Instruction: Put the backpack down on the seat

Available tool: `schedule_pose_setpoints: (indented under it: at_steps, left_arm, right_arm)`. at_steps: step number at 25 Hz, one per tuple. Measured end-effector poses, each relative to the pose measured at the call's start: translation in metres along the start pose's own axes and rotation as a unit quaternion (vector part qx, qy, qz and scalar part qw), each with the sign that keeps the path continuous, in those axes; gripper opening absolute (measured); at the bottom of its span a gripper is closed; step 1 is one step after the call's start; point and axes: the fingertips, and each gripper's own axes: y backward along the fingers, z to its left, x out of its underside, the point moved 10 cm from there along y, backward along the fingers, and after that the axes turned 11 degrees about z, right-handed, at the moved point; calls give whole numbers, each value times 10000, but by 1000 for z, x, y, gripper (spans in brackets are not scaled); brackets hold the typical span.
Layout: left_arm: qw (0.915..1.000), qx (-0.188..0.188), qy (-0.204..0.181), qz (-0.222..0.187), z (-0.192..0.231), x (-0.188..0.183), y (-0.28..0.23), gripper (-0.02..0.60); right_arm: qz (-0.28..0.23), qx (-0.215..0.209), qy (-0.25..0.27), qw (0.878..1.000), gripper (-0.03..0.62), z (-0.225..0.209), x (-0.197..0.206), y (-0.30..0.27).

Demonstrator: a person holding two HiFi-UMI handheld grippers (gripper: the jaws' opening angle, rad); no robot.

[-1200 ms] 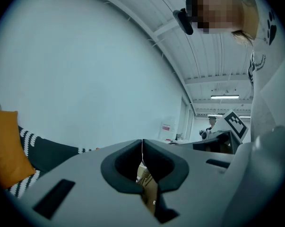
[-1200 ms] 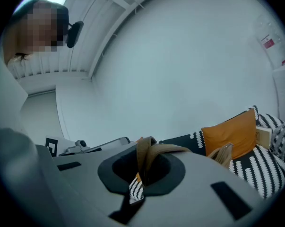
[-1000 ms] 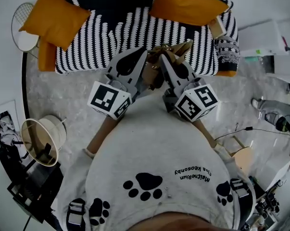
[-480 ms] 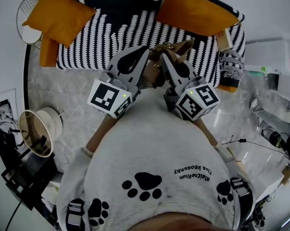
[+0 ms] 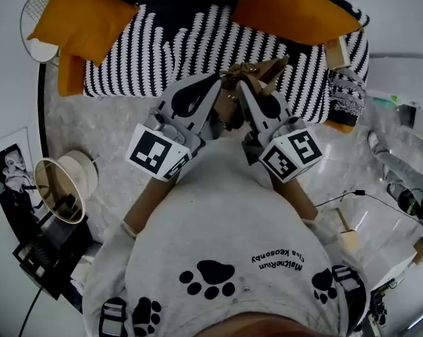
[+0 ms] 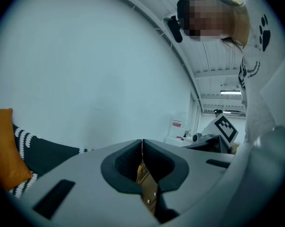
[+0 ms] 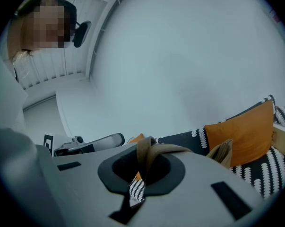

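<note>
In the head view a tan backpack [image 5: 230,108] hangs in front of my chest, mostly hidden between the two grippers, at the front edge of the striped sofa seat [image 5: 148,48]. Its tan straps [image 5: 257,69] stick up over the seat. My left gripper [image 5: 212,81] is shut on a tan strap [image 6: 145,181], which shows in the slot behind its closed jaws [image 6: 142,144]. My right gripper [image 5: 243,87] is shut on a folded tan strap [image 7: 151,152] that loops over its jaws [image 7: 141,167]. The bag's body is out of sight in both gripper views.
Two orange cushions [image 5: 81,23] [image 5: 292,9] lie on the sofa's back corners. A lamp [image 5: 60,188] and a framed picture [image 5: 15,188] stand on the floor at left. A cable [image 5: 358,192] runs across the floor at right. A wire side table [image 5: 36,27] stands beside the sofa.
Both grippers keep hold of the straps at the same spot before the sofa. Only the head view has shifted and turned slightly.
</note>
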Motion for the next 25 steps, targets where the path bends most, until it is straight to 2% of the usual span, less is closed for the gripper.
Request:
schedule_pose_setpoints:
  at_steps: [6, 14, 18, 25]
  left_arm:
    - [9991, 363, 77, 204, 18, 18, -18, 20]
    - [9959, 763, 277, 396, 71, 74, -55, 20]
    - [9951, 813, 344, 448, 108, 112, -85, 20]
    - [9953, 699, 590, 311, 115, 127, -100, 20]
  right_arm:
    - [138, 191, -79, 9997, 34, -18, 8, -14]
    - [322, 275, -97, 9991, 34, -56, 35, -62]
    - [466, 242, -171, 9985, 32, -92, 58, -97]
    - [513, 216, -143, 9983, 34, -107, 70, -105]
